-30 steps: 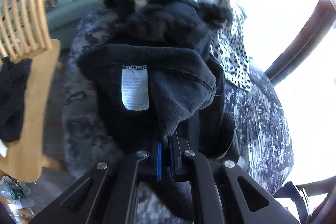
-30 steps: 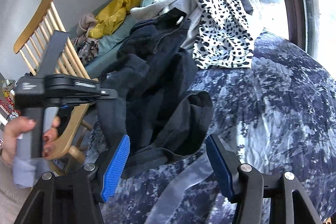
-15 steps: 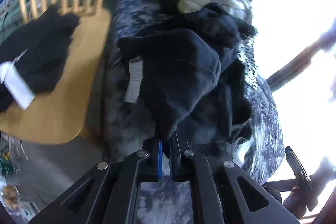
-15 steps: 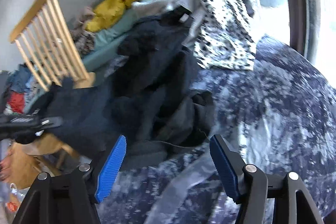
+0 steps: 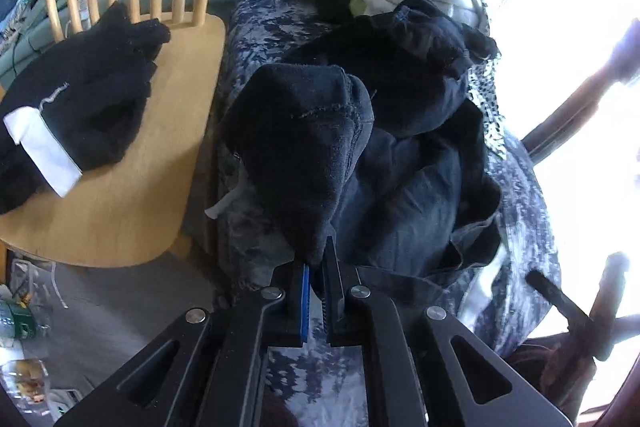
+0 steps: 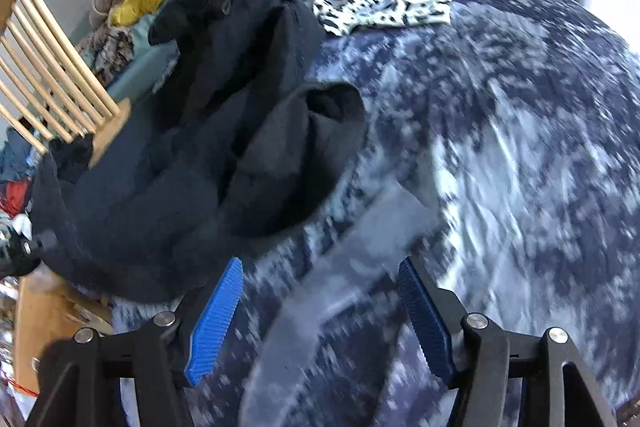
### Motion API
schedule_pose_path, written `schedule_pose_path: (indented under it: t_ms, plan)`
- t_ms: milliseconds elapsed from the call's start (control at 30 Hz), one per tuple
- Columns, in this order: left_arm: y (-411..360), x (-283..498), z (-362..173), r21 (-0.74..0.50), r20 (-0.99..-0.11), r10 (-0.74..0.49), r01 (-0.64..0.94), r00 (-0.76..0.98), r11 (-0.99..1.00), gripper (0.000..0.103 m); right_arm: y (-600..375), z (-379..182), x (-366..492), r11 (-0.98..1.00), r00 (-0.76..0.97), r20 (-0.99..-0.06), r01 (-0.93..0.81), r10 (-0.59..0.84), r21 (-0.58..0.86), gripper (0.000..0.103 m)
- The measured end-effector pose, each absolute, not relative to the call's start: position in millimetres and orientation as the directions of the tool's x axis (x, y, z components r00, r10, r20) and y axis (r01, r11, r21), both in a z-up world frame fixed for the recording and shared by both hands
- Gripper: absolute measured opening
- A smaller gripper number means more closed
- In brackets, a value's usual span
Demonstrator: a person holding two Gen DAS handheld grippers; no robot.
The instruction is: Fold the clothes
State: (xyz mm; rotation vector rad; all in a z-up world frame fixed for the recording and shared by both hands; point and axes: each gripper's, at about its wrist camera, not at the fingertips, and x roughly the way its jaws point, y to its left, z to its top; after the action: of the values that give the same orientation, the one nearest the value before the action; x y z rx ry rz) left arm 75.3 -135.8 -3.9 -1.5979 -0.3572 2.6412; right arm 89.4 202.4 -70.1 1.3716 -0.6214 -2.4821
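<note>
Black garment (image 5: 304, 147) clamped in left gripper (image 5: 316, 267); right gripper (image 6: 320, 307) spread, empty.

The left hand-held gripper (image 5: 316, 269) is pinching shut at lower centre; the right hand-held gripper (image 6: 320, 303) is standing wide apart, empty.

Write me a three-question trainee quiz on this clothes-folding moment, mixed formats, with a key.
1. True or false: the left gripper is shut on the black fleece garment.
2. What lies between the open right gripper's fingers? A) a yellow jacket B) only the blue patterned cover C) a white label
3. Fill in: the folded black garment with the white tag rests on the seat of the wooden ____.

Key: 1 true; 2 B; 3 chair.
</note>
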Motion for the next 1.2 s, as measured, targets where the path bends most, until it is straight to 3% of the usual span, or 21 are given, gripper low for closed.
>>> schedule_pose_path:
  t_ms: [233, 500, 633, 700, 767, 867, 967, 1200]
  plan:
    - [-145, 82, -5, -0.233, -0.87, 0.161, 0.1, -0.465, -0.967, 0.005, 201, -92, 62, -0.875, -0.451, -0.802, -0.087, -0.392, 0.476, 0.065]
    - [-149, 86, 3, -0.27, -0.848, 0.187, 0.099, -0.496, -0.958, 0.005, 213, -106, 58, -0.784, -0.438, -0.737, -0.107, -0.515, 0.612, 0.064]
    - [-155, 88, 12, -0.293, -0.831, 0.201, 0.101, -0.519, -0.951, 0.005, 201, -109, 41, -0.798, -0.454, -0.743, -0.107, -0.492, 0.593, 0.063]
    - [-156, 88, 17, -0.289, -0.826, 0.197, 0.097, -0.529, -0.953, 0.005, 196, -110, 32, -0.796, -0.46, -0.742, -0.113, -0.488, 0.595, 0.047]
    - [-157, 88, 20, -0.284, -0.819, 0.191, 0.092, -0.542, -0.955, 0.005, 195, -113, 23, -0.778, -0.469, -0.727, -0.125, -0.501, 0.616, 0.004]
    - [-162, 88, 25, -0.294, -0.808, 0.19, 0.101, -0.557, -0.951, 0.004, 196, -110, 19, -0.778, -0.507, -0.721, -0.144, -0.472, 0.611, 0.002]
    - [-176, 94, 31, -0.327, -0.797, 0.198, 0.133, -0.571, -0.936, 0.004, 207, -90, 27, -0.734, -0.579, -0.656, -0.14, -0.483, 0.664, 0.002]
    - [-185, 122, 43, -0.426, -0.768, 0.32, 0.069, -0.555, -0.902, 0.004, 245, 6, 88, -0.745, -0.767, -0.49, -0.022, -0.415, 0.666, 0.001]
